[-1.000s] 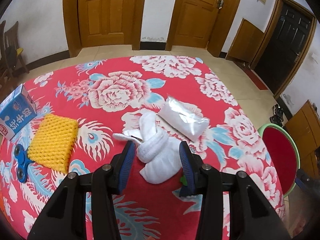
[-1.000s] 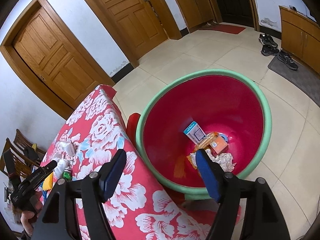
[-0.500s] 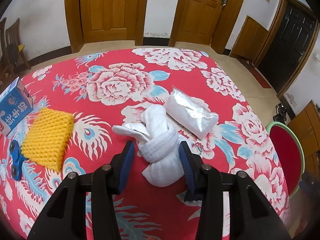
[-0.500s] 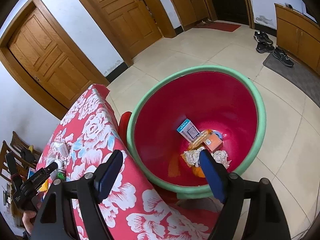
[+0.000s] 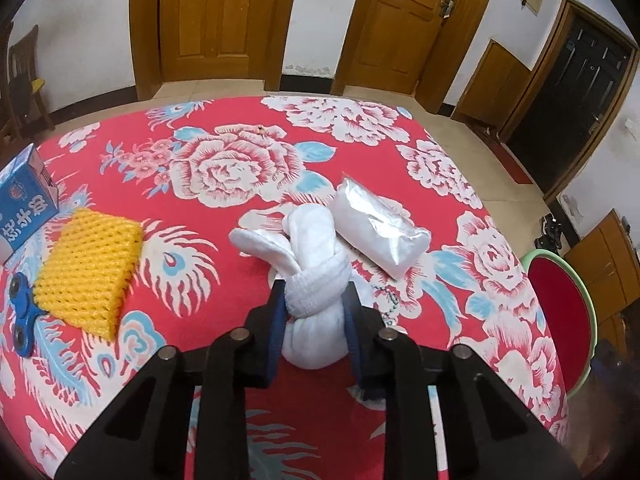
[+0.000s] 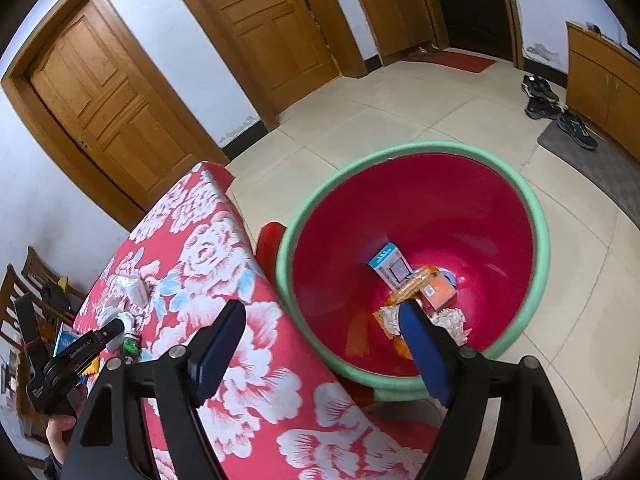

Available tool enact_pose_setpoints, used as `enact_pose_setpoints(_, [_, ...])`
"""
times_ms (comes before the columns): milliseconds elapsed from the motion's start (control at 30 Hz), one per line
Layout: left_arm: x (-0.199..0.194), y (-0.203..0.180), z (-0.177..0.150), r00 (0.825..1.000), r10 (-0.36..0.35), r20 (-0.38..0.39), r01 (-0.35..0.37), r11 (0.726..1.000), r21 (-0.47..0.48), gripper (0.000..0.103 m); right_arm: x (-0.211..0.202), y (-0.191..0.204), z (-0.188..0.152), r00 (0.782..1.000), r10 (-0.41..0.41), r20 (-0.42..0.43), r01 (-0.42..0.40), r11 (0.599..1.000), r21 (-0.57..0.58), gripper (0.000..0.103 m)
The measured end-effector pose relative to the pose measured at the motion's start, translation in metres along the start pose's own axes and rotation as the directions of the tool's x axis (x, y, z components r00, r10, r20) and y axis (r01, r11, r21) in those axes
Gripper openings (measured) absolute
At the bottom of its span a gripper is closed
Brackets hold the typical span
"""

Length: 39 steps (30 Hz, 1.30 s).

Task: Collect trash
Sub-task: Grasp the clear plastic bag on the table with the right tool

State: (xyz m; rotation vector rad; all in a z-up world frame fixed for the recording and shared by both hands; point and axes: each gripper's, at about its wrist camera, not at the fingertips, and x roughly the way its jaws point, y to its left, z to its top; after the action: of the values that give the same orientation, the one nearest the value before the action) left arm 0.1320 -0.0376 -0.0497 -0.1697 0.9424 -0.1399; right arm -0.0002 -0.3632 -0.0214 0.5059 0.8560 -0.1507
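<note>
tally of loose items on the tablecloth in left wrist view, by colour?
White: 2 (knotted sock bundle held in the left claw, clear bag of white stuff)
Blue: 2 (carton, fidget spinner)
Yellow: 1 (foam net)
Total: 5

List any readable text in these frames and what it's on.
Blue carton: large white Chinese characters, seen sideways, not clearly legible.
Box in the red basin: print too small to read.
Orange box: small label, unreadable.
Left gripper body: white lettering, too blurred to read.
</note>
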Motion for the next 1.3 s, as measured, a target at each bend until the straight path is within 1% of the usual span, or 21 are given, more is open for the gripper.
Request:
enact_pose_setpoints(167, [-0.008,0.007,0.003,1.000,0.008,0.013,-0.008,1.000,-0.003,0.026,0.003,0.022,0.004,1.000,0.022,-0.003,-0.022,0.999,-0.047,0.081])
enact_pose_setpoints(500, [-0.024,0.033,0.016,0.995,0.075,0.062,-0.075,0.997,0.009,0.026,0.017,0.077,0.005,0.997,0.076,-0.027,-0.079,0.984,-0.159,0.081])
enact_pose_setpoints(700, [-0.025,0.055,0.023,0.989,0.118,0.093,-0.116,0.993,-0.027,0.026,0.027,0.108,0.003,0.995,0.091,-0.042,-0.098,0.973,-0.210,0.081])
enact_pose_setpoints(967, [-0.021,0.074,0.021,0.984,0.134,0.118,-0.127,0.990,-0.068,0.026,0.053,0.155,-0.002,0.992,0.103,-0.068,-0.118,0.951,-0.285,0.081])
enact_pose_setpoints(1300, [-0.018,0.087,0.019,0.983,0.140,0.117,-0.128,0.986,-0.104,0.026,0.092,0.211,-0.008,0.987,0.125,-0.105,-0.156,0.913,-0.377,0.081])
